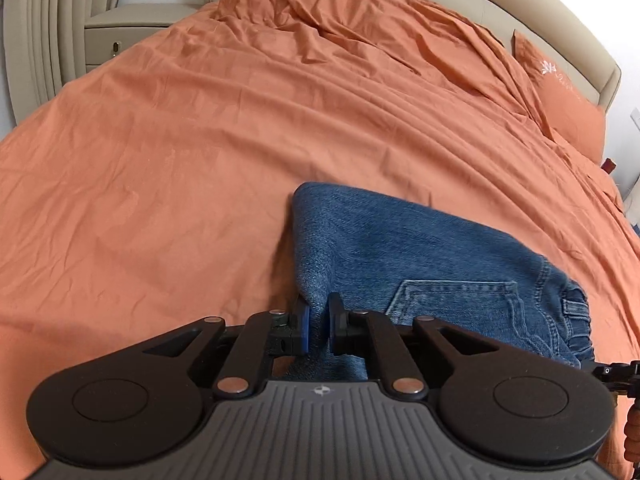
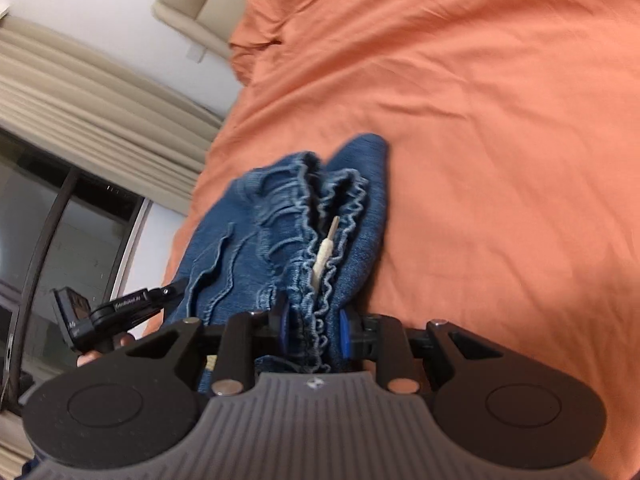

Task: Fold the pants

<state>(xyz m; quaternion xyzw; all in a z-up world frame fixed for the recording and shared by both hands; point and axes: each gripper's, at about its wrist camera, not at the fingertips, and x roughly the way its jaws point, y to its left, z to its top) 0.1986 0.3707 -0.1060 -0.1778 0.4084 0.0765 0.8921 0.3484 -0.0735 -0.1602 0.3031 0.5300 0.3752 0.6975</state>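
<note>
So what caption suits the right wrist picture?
Right gripper clamps the gathered waistband of blue jeans over an orange bedspread.

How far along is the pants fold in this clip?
Done: the jeans already lie doubled on the orange bedspread. In hand: the left gripper pinches a fabric edge and the right gripper clamps the gathered waistband. Left: setting down, releasing and flattening.

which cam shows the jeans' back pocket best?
Left wrist: the back pocket lies facing up and stitched outline is clear, just past the left gripper. The right wrist view shows mainly the bunched elastic waistband pinched in the right gripper; the pocket isn't discernible there.
</note>
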